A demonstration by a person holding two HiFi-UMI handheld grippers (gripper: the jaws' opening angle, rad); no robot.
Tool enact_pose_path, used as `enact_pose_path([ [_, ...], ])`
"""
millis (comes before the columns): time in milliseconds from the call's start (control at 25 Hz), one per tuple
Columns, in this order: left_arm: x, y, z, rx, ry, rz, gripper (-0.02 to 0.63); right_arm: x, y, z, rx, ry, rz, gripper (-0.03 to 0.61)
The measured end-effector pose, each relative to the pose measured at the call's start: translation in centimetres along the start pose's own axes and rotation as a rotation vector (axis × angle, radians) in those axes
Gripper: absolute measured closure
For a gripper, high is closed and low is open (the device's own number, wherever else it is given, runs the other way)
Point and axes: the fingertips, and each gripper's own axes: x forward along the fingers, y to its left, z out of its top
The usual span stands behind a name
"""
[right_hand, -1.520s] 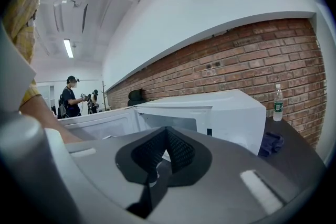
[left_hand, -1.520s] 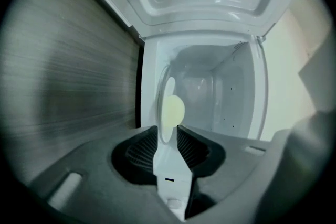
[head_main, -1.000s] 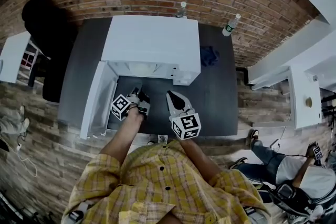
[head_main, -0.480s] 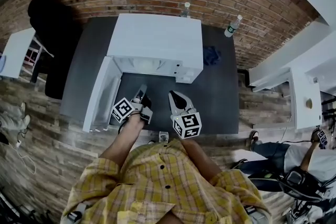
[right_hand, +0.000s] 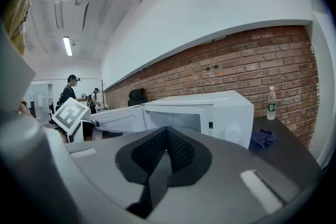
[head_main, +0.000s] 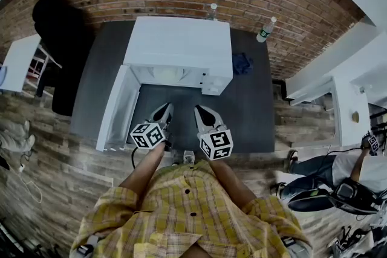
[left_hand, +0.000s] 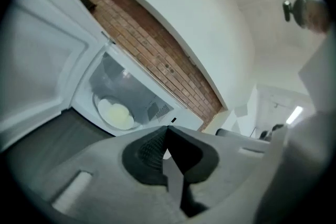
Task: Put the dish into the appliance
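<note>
Both pressed together, empty, just before the microwave [head_main: 178, 45]: left claw [head_main: 162, 112], right claw [head_main: 204, 113]. Dish [left_hand: 116, 113] already inside; next probably to push the open door [head_main: 115, 110] shut.

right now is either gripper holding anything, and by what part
Nothing is held. The left gripper and the right gripper both have jaws shut with nothing between them; the dish sits inside the open microwave.

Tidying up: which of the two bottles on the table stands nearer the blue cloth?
The green-labelled bottle right of the microwave; the other bottle stands directly behind the microwave, farther from the cloth.
</note>
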Motion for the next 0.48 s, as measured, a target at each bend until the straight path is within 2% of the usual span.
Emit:
enact_pose_path([
  [120,-0.6,-0.7,0.1,0.233,0.016,0.075,0.614,-0.1,0.0,0.0,0.004,-0.001,0.004,0.574],
  [200,-1.1,-1.2,0.4,0.343,0.007,0.108,0.614,-0.1,0.2,0.0,0.002,0.000,0.006,0.574],
  [320,-1.8,-2.1,0.8,0.424,-0.018,0.116,0.614,-0.1,0.4,0.0,0.000,-0.001,0.009,0.575],
  [480,-2.1,-2.7,1.0,0.459,-0.034,0.122,0.614,-0.3,0.3,0.0,0.039,-0.008,0.016,0.575],
])
